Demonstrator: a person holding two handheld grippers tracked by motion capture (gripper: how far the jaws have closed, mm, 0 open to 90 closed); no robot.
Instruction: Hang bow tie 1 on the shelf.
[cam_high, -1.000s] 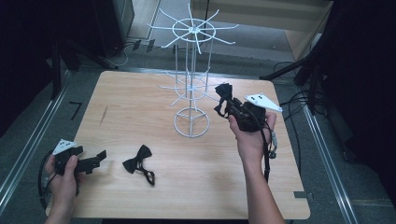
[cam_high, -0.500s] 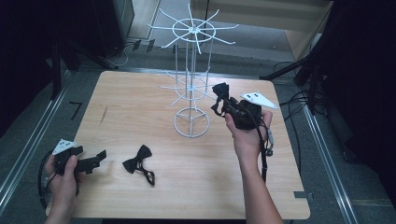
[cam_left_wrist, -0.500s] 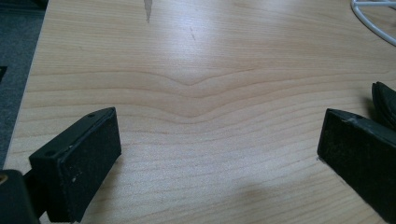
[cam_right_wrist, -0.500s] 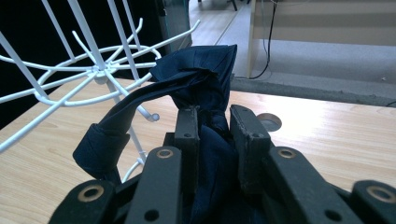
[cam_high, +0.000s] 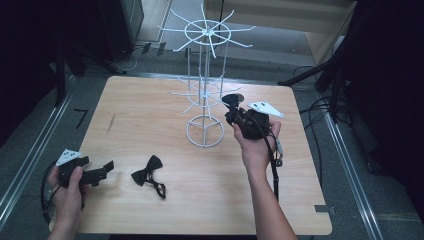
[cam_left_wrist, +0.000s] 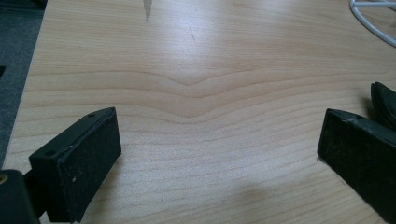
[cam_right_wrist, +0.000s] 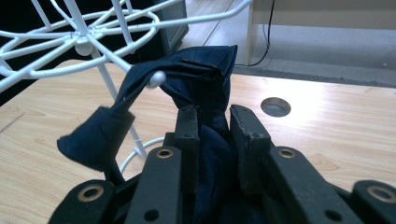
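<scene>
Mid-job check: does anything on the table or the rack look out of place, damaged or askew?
Nothing looks damaged. The white wire rack stands upright. One black bow tie lies loose on the table beside the open left gripper; the right gripper holds a dark blue bow tie at a rack arm.

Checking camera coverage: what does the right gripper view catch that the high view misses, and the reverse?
Right gripper view alone: the right gripper's black jaws clamped on the dark blue fabric bow tie, a ball-tipped prong of the white wire display rack passing under the tie's band, and a round hole in the light wooden table.

High view alone: the second black bow tie lying flat and the left gripper.

Both: rack, table, held tie.
</scene>
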